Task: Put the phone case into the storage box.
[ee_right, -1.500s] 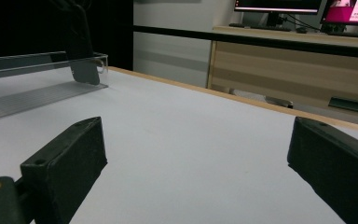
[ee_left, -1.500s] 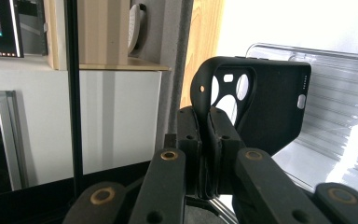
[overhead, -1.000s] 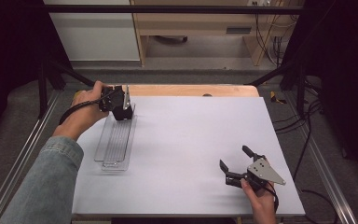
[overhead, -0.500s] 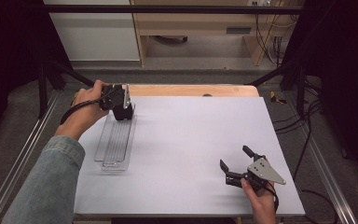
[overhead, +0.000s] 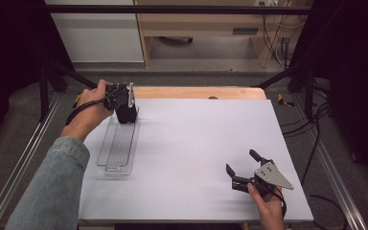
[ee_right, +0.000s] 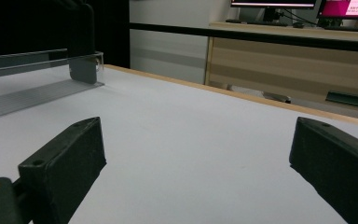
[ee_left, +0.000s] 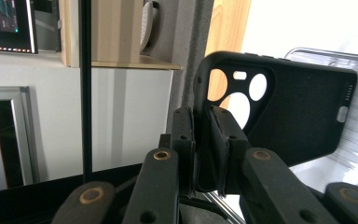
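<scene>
One black phone case [ee_left: 279, 109] on show, standing at the far end of the tray, and it carries three round camera cut-outs plus one small oblong slot beside them. One clear ribbed tray [overhead: 119, 148], lying along the left side of the white table [overhead: 196, 143]. Two grippers over that table: left gripper [overhead: 123, 103] at the tray, right gripper [overhead: 242, 168] well apart from the tray.

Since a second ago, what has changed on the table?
Hardly anything. The left tool, clamped on the black phone case at the far end of the clear tray, has just eased its jaws slightly. The right tool stays open near the table's front right.
</scene>
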The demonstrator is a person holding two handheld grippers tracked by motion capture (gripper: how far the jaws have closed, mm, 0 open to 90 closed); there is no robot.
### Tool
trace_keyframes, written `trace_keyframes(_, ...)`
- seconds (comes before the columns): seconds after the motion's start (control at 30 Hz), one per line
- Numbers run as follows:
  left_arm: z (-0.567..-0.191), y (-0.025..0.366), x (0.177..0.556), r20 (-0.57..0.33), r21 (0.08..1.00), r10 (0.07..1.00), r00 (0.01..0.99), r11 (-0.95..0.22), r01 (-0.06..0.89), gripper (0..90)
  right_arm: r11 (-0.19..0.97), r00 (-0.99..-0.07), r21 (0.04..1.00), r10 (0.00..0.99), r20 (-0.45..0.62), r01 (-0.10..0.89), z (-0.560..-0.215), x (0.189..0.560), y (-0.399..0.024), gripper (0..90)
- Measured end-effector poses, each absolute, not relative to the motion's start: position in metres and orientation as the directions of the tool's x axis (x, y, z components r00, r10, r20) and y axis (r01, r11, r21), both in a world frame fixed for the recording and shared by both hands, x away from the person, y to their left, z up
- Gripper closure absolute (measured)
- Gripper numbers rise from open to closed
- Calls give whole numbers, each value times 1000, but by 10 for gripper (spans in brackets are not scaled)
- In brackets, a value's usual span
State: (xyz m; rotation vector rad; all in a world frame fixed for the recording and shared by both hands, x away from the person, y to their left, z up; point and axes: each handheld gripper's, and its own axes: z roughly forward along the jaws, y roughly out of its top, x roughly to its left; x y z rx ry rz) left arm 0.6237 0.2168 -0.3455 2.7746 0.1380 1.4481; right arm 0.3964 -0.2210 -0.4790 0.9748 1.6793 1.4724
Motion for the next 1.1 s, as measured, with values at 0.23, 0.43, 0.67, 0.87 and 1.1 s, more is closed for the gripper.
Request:
trace_keyframes(0.23,-342,218,623,833,159,199,516,-980,122,485,75,-481,993,876,-20,95,-479,396,-221,34)
trace_keyframes(0.43,-343,219,616,805,261,309,506,-951,166,348,75,-482,992,876,-20,96,-479,396,-220,32)
trace_keyframes(0.67,-345,217,613,798,277,327,506,-945,173,287,75,-478,993,878,-20,96,-478,395,-220,32)
trace_keyframes(0.87,-346,217,612,796,286,340,501,-940,183,256,76,-478,993,878,-21,96,-478,395,-220,31)
trace_keyframes(1.1,-348,219,612,790,297,353,502,-936,190,211,76,-478,992,878,-21,96,-478,395,-220,31)
